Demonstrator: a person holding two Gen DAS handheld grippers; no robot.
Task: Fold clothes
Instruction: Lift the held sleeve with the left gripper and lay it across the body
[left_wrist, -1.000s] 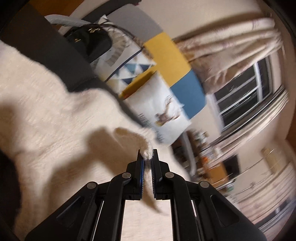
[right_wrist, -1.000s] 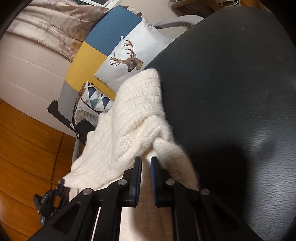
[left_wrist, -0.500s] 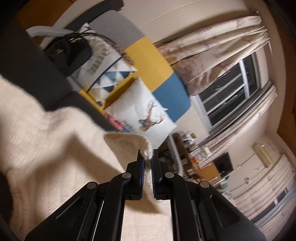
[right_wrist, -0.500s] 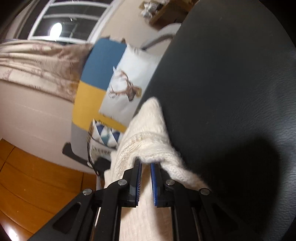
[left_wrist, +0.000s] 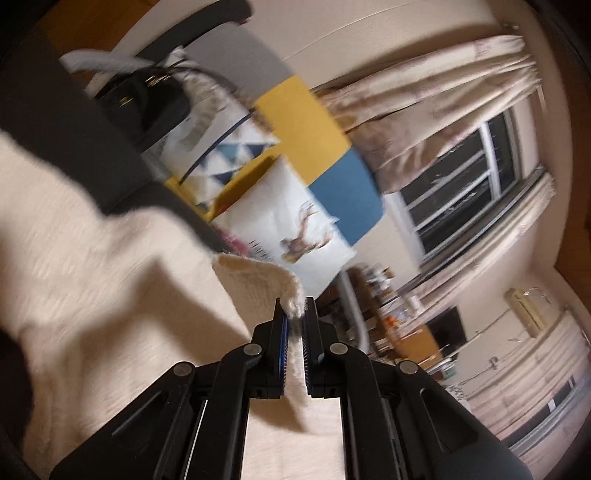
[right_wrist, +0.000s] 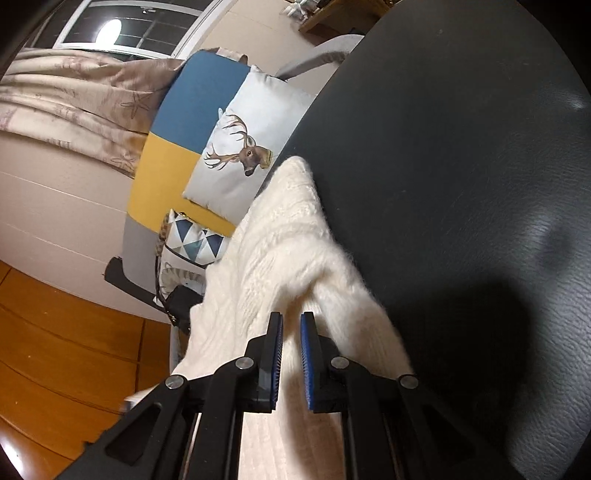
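I count one cream sweater (right_wrist: 280, 243), two pillows ahead of my grippers, the deer pillow (right_wrist: 251, 147) and triangle pillow (right_wrist: 195, 242), and one black handbag (left_wrist: 144, 101).

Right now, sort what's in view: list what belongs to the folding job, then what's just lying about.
Job:
cream knit sweater
left gripper, shut on it
right gripper, shut on it
black table

Lying about:
deer cushion
triangle-pattern cushion
black handbag
curtains
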